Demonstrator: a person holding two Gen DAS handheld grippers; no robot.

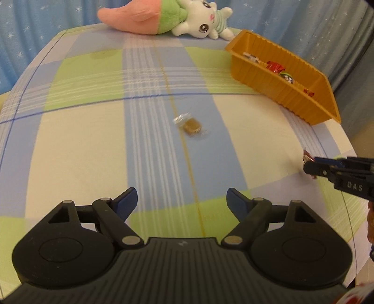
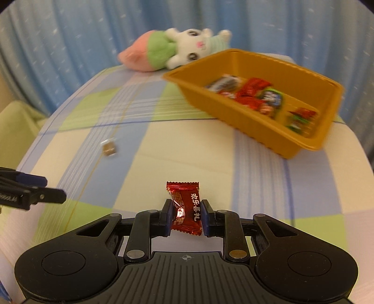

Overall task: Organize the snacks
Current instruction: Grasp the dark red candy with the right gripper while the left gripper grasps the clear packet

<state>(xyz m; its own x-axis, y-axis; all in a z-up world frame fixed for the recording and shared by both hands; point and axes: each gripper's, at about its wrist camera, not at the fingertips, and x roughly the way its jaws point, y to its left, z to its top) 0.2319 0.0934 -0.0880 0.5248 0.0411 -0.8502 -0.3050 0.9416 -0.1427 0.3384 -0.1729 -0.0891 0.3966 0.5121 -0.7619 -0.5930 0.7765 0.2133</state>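
Observation:
My right gripper point(image 2: 186, 214) is shut on a red wrapped candy point(image 2: 185, 207) and holds it over the checked tablecloth; in the left wrist view it point(image 1: 308, 164) enters from the right edge with the candy point(image 1: 306, 156) at its tip. My left gripper point(image 1: 182, 197) is open and empty above the cloth. A small brown candy in clear wrap point(image 1: 191, 125) lies ahead of it on the table, also in the right wrist view point(image 2: 109, 148). An orange tray point(image 1: 257, 70) at the far right holds several wrapped snacks point(image 2: 254, 94).
A plush rabbit with a pink and green carrot body point(image 1: 163, 18) lies at the table's far edge against a blue star curtain. The table's right edge runs close behind the tray point(image 2: 332, 121). A pale green seat point(image 2: 16, 121) stands left of the table.

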